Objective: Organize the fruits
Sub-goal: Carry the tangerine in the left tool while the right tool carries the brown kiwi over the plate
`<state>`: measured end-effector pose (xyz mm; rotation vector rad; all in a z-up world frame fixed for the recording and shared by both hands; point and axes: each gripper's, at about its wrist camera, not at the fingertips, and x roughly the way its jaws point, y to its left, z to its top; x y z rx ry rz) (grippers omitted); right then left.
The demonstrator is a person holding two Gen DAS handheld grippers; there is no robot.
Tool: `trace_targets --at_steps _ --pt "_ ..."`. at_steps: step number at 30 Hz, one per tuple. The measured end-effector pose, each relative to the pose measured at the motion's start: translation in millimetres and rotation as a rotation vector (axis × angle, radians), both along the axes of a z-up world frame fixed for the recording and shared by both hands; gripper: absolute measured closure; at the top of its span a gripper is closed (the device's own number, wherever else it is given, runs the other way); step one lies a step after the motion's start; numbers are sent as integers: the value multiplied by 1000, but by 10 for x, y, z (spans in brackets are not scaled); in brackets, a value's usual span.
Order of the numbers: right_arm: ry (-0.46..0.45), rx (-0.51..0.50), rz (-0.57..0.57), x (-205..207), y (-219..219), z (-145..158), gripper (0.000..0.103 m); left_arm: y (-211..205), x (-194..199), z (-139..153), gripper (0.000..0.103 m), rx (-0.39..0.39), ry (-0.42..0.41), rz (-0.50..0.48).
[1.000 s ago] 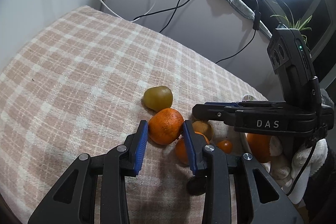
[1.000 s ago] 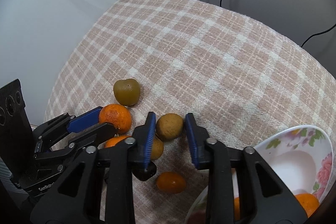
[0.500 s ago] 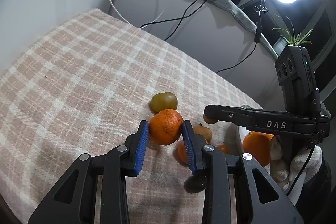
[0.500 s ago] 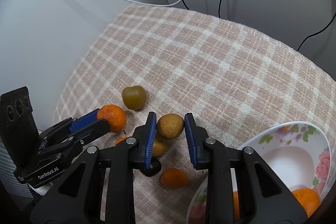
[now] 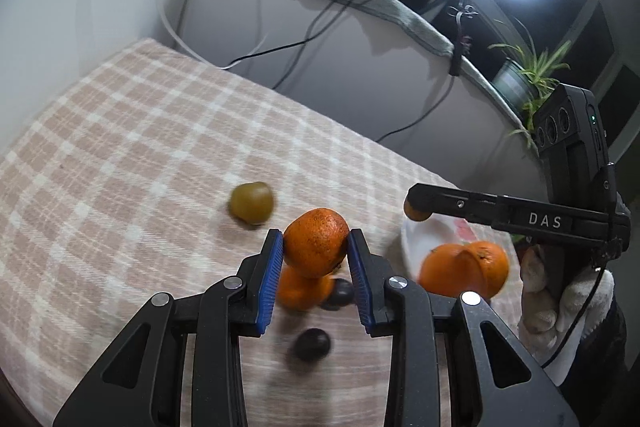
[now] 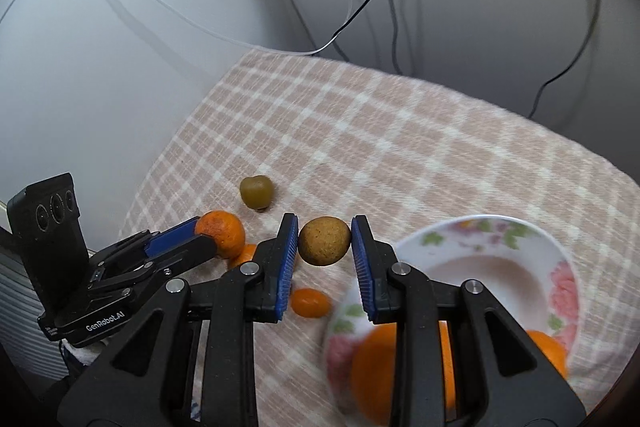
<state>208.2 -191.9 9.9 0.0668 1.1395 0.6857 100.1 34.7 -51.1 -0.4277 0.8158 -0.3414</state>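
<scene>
At left of the right wrist frame, I see the left gripper [image 6: 218,233] reaching in from the lower left, its blue pads clamped on one speckled orange [image 6: 221,233] held above the checked cloth [image 6: 400,147]. Moving right: one olive-green fruit [image 6: 257,192] lies alone on the cloth, upper centre-left, apart from the rest. Below it one more orange [image 6: 245,254] peeks out, partly hidden, and one small orange kumquat [image 6: 311,302] lies on the cloth, long axis running left to right across the frame. Centre frame, my right gripper [image 6: 325,247] is closed on one brown round fruit [image 6: 325,246]; it is slightly wider than tall, its long axis spanning pad to pad, held clear of the cloth just left of the bowl rim. Far right, one floral bowl [image 6: 560,291] holds two oranges, blurred. In the left wrist frame I also count two dark round fruits [image 5: 312,343] on the cloth below the held orange.
</scene>
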Motion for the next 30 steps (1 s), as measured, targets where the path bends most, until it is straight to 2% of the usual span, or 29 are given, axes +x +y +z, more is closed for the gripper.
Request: trace_targets --at_steps 8,23,25,26,30 --pt "-16 -5 -61 23 -409 56 74 -336 43 76 72 3 -11 -62" --pt "6 -16 -134 64 -880 -108 74 -894 256 71 72 0 8 -143" --pt "11 -16 -144 75 -937 -140 74 -967 295 62 73 0 15 -150" --pt "14 -15 -148 74 -960 -153 74 -990 304 64 77 6 14 -148" --pt "27 -10 -163 98 -1042 -214 74 -1029 347 103 78 12 6 -144"
